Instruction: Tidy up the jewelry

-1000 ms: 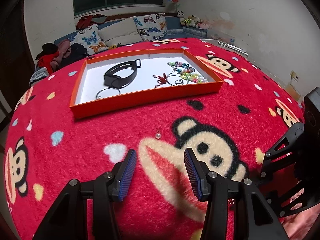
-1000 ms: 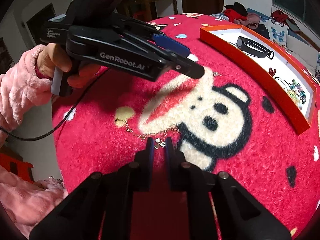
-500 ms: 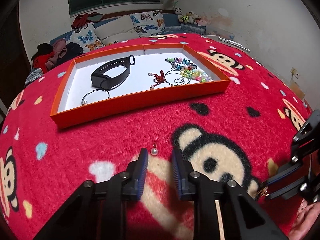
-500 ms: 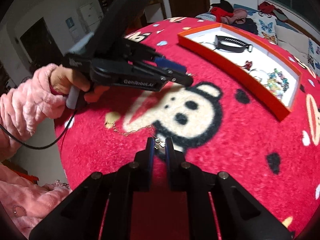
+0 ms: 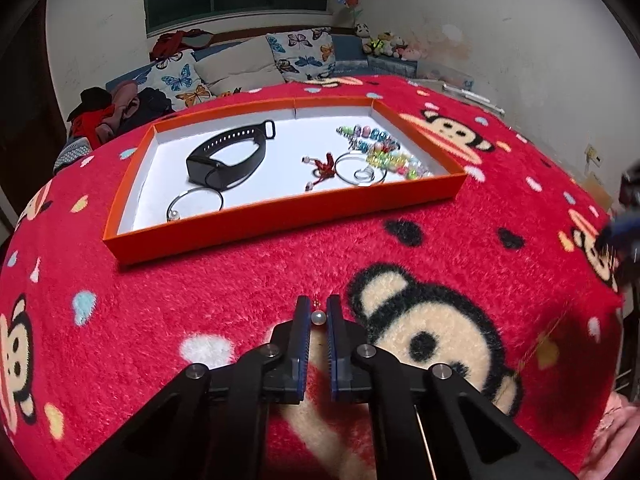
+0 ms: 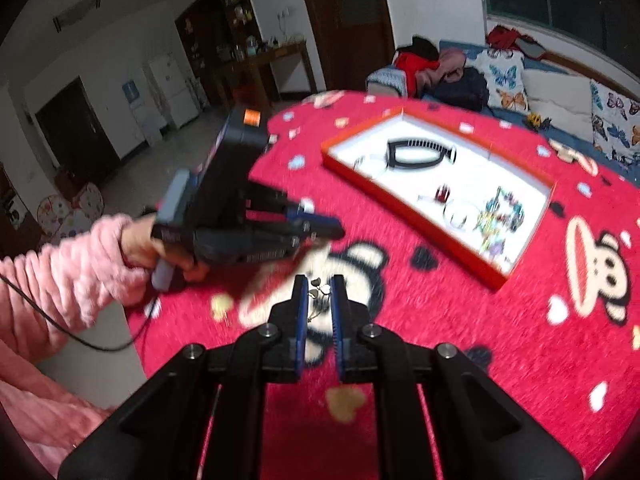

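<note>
Small white pearl earring point(image 5: 318, 317), pinched between the just-closed left gripper point(image 5: 318, 320) at 6 o'clock of the orange cardboard tray point(image 5: 280, 220), may roll free; right gripper point(image 6: 320, 300) clenched on thin gold chain point(image 6: 318, 294) risks snagging the red plush blanket point(image 5: 200, 280).

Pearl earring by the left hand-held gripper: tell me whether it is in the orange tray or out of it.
Out. The pearl earring lies on the red blanket in front of the orange tray, pinched by the left hand-held gripper.
</note>
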A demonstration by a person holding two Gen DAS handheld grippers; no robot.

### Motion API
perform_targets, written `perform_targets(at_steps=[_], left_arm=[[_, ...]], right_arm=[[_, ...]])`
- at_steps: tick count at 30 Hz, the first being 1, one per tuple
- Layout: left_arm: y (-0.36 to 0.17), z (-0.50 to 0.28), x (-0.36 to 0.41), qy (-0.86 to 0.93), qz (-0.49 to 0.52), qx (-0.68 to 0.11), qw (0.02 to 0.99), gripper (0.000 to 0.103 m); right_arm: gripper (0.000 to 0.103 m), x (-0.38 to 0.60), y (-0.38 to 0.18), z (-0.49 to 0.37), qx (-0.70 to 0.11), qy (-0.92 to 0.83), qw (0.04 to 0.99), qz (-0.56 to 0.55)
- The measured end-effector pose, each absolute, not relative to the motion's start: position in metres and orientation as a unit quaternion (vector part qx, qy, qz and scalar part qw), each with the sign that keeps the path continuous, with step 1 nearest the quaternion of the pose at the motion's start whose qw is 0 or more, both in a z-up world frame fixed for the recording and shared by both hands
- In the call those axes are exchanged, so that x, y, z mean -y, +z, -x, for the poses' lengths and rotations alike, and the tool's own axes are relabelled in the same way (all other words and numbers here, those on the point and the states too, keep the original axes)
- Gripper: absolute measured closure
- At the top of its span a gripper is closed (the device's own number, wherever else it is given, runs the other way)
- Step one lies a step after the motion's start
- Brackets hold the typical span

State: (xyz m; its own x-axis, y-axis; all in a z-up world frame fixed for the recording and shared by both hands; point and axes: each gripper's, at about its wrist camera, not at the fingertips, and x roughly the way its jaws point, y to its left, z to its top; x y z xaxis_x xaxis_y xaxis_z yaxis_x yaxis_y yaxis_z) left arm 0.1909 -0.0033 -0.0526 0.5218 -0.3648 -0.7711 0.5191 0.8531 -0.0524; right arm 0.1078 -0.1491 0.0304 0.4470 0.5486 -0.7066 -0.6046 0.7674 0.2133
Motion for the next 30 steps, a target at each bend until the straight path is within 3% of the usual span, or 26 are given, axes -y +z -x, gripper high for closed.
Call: perform_targets(at_steps=[17, 30], left_arm=[[0.032, -0.218, -0.011, -0.261, -0.042, -0.36, 0.895, 0.096], [0.025, -0.272, 0.014, -0.266, -0.043, -0.382, 0.884, 0.096]], right_arm=[[0.092, 0.178, 0.115, -0.16, -0.301, 0.308, 0.902, 0.026], [0.092, 0.195, 0.146, -0.233, -0.279, 0.254, 0.925, 0.04]])
